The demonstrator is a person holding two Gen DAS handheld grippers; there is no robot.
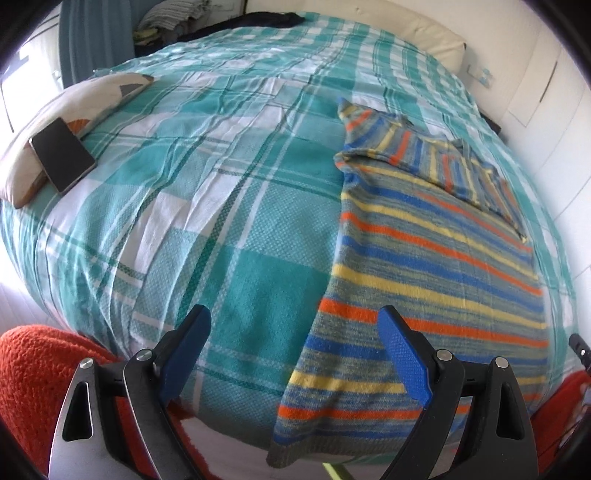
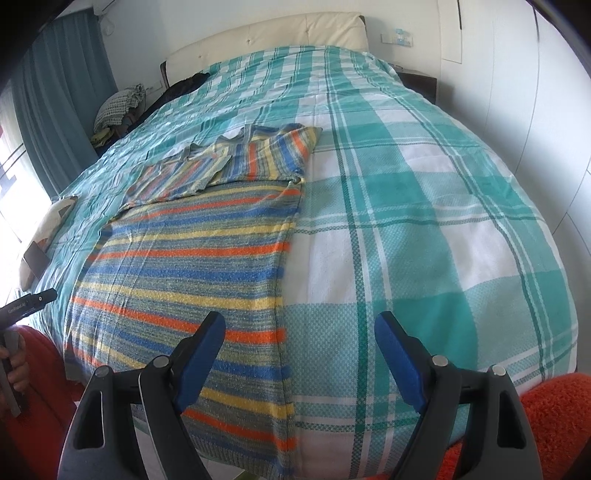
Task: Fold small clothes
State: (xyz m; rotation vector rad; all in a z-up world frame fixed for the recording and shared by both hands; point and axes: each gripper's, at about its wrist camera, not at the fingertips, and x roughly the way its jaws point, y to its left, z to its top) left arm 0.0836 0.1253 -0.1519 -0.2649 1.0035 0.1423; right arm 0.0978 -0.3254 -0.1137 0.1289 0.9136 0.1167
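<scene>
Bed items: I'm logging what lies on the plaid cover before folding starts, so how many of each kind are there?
Striped sweater: 1
Pillow: 1
Phone: 1
Dark garment at the far end: 1
Total: 4, all on the plaid cover.

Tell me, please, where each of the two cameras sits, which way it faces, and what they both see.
Left wrist: on the open left gripper at the bed's foot, facing the headboard; striped sweater ahead-right, phone far left.
Right wrist: on the open right gripper, same direction; sweater ahead-left; the left gripper and hand at the left edge.
Shared: sweater, plaid bedspread, phone.
</scene>
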